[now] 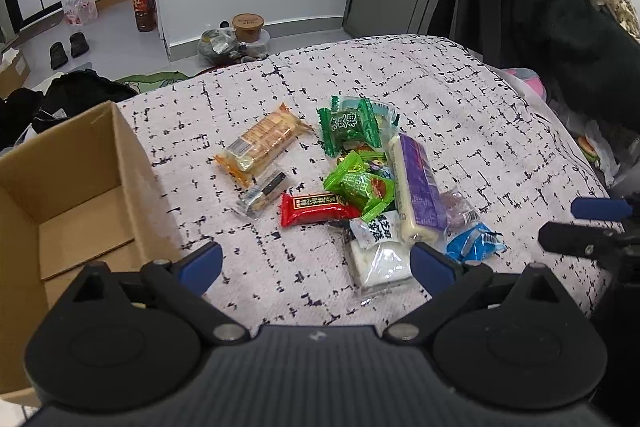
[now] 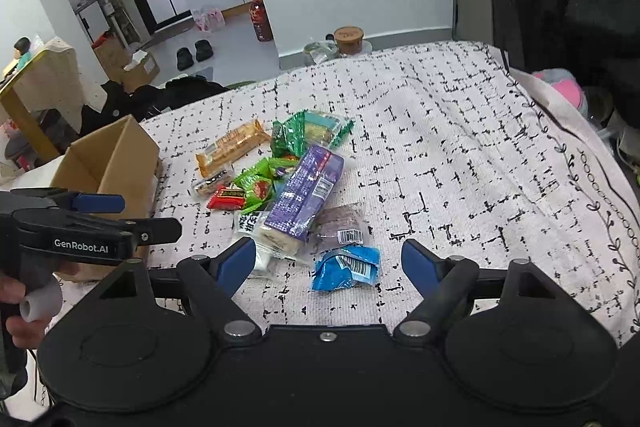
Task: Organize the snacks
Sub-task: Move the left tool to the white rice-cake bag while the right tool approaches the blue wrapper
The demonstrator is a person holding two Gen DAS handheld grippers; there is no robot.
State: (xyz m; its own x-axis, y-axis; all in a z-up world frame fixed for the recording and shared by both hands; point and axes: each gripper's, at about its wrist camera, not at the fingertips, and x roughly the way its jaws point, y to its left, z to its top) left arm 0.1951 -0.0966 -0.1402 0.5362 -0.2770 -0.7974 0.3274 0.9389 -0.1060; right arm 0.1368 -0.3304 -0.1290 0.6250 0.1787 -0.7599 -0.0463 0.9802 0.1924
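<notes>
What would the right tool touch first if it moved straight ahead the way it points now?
Most likely the blue snack packet. It lies on the patterned cloth just ahead of the open right tool, between its fingers. Beyond it lies the purple packet. Depth is unclear, so the tool could meet the cloth first.

Left gripper [image 1: 316, 261] hovering over checked bed cover [image 1: 460, 115], jaws standing wide apart, holding nothing. Snack pile [image 1: 360, 183] lying ahead; white packet [image 1: 380, 265] sitting nearest. Cardboard box [image 1: 60, 195] standing open at left. Right gripper [image 1: 580, 223] showing at right edge.
</notes>
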